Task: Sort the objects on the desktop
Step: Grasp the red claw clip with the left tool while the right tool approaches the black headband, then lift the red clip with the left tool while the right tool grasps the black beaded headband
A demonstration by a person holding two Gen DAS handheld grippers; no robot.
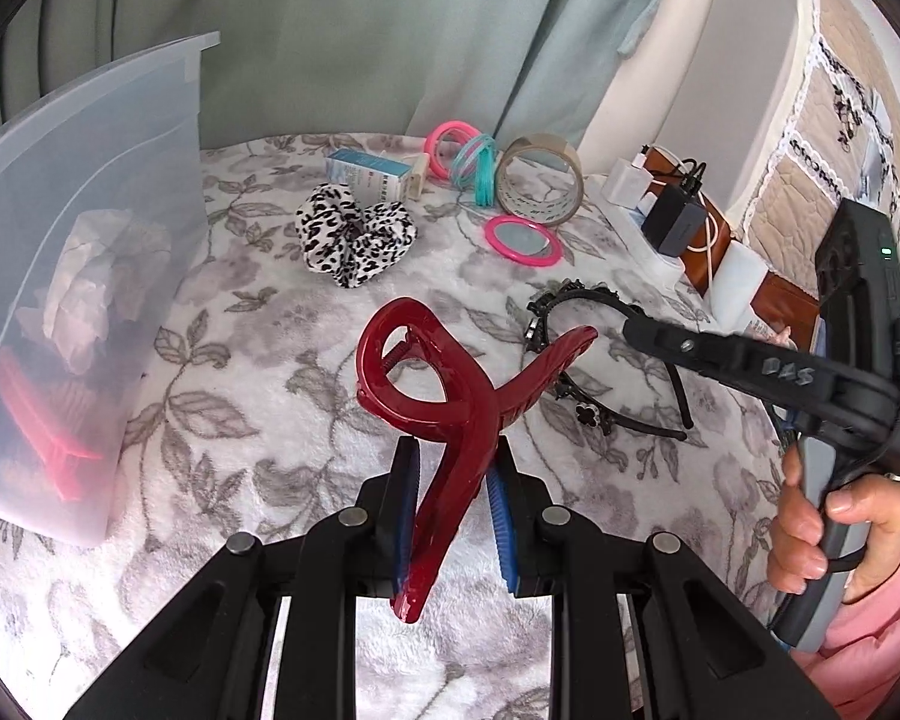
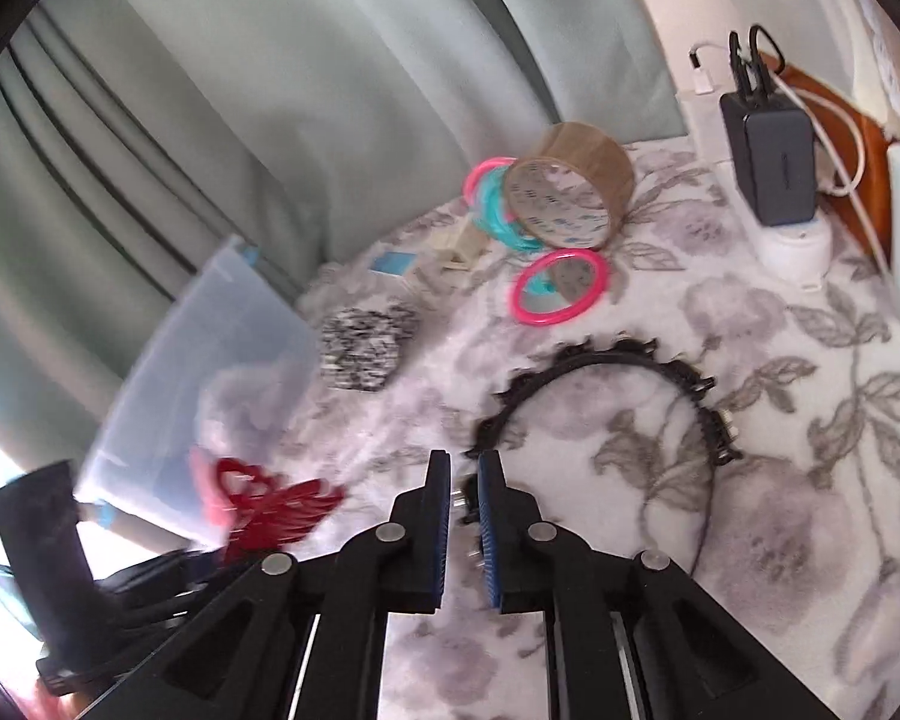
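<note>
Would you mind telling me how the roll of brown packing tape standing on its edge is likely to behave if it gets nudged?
The roll of brown packing tape stands on its round rim, so a nudge would probably set it rolling or tip it flat. The fluffy floral blanket should slow it quickly. It leans near the pink and teal plastic bangles, which it may knock over.

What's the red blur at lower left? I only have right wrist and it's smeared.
Observer: A red claw clip, clamped in the left gripper, held over the cloth.
Operator: Anything in the bin yet?
Observer: Yes. A pink comb and something white and crumpled show through its wall.
Operator: And the blue patch behind the scrunchie?
Observer: A small white and blue carton, lying on its side.
</note>
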